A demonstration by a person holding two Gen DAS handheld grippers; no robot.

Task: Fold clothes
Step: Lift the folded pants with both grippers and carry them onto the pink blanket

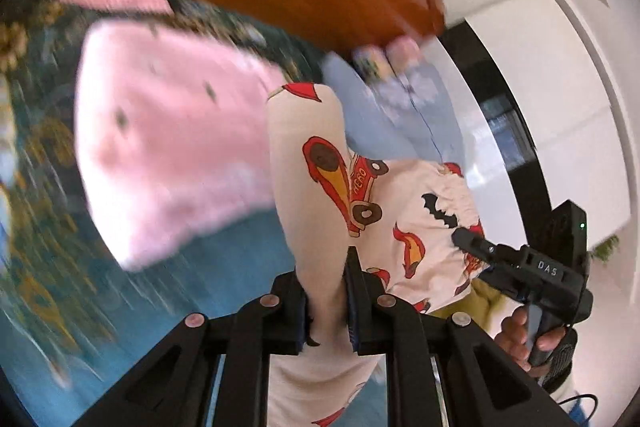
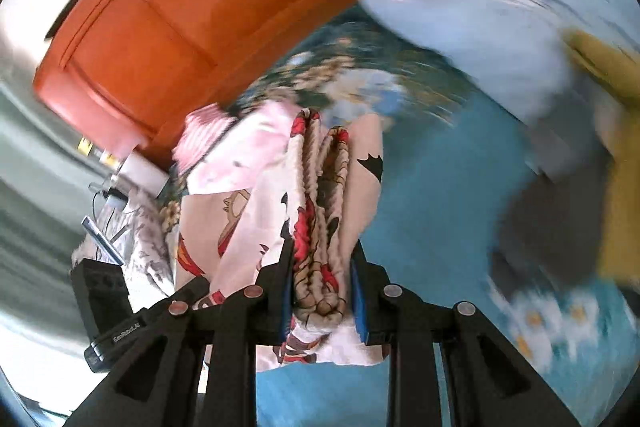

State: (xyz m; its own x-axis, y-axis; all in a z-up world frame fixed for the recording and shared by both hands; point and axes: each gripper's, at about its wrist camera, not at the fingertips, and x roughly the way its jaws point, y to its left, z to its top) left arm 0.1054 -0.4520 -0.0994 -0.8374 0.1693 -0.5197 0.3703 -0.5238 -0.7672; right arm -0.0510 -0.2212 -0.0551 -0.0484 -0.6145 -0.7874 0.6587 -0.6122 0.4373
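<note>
Cream car-print garment (image 1: 320, 187) is pinched in both grippers: left gripper (image 1: 326, 307) clamps a smooth fold, right gripper (image 2: 322, 291) grips its bunched edge, lifted above the teal bedspread (image 2: 432, 211); pink garment (image 1: 168, 131) lies just beside, blue garment (image 1: 392, 115) behind

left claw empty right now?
No. In the left wrist view the left claw is shut on the cream car-print garment, with the cloth pinched between its fingers.

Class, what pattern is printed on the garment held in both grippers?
Cream garment with red cars, flames, black bats; clearest in the left wrist view.
</note>
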